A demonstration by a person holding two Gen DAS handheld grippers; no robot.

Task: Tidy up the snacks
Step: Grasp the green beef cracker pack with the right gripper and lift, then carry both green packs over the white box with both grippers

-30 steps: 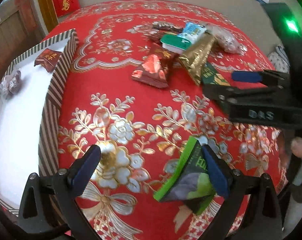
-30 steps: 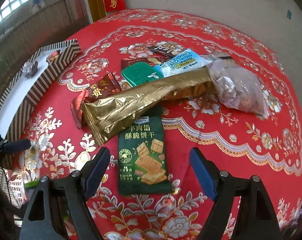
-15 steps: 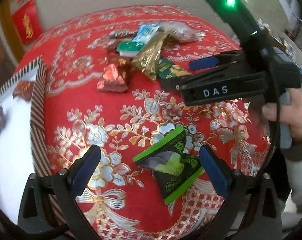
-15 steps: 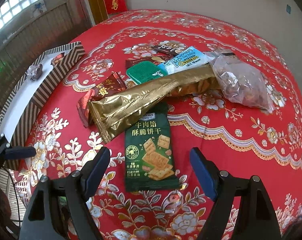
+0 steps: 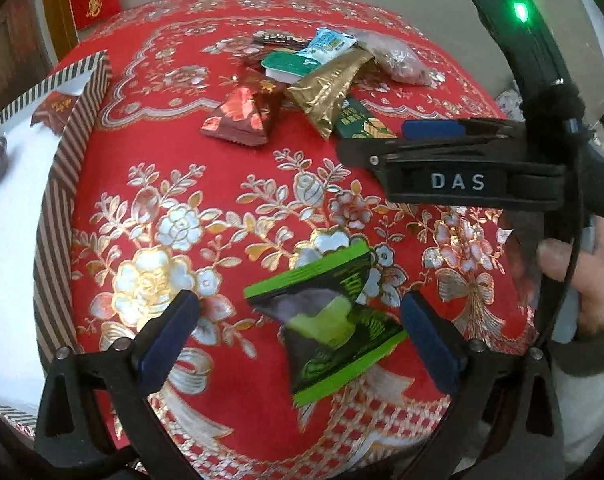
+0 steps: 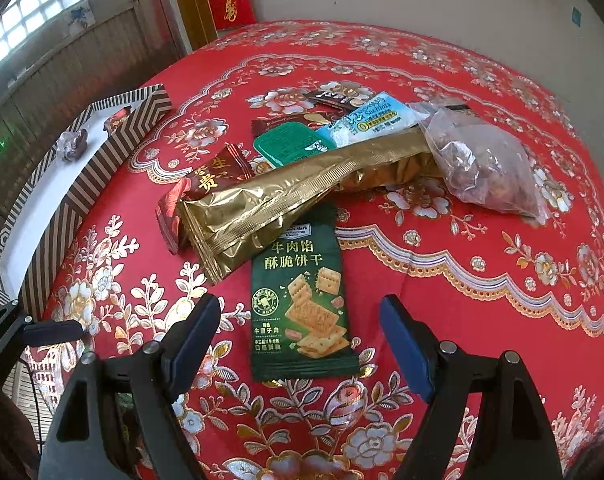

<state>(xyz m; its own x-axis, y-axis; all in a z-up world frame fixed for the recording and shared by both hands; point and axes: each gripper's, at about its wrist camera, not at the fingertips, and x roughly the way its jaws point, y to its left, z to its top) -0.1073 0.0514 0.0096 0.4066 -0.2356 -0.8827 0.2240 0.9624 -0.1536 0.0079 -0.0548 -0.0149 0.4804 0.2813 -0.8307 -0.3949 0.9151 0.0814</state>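
Reading "DAS" on right gripper (image 5: 401, 140); both grippers spread wide, left gripper (image 5: 298, 336) straddling green packet (image 5: 325, 320).

tablecloth (image 6: 441, 280): red, gold-silver floral | box (image 6: 102, 168): brown-white stripes | cracker packet (image 6: 302, 304): dark green
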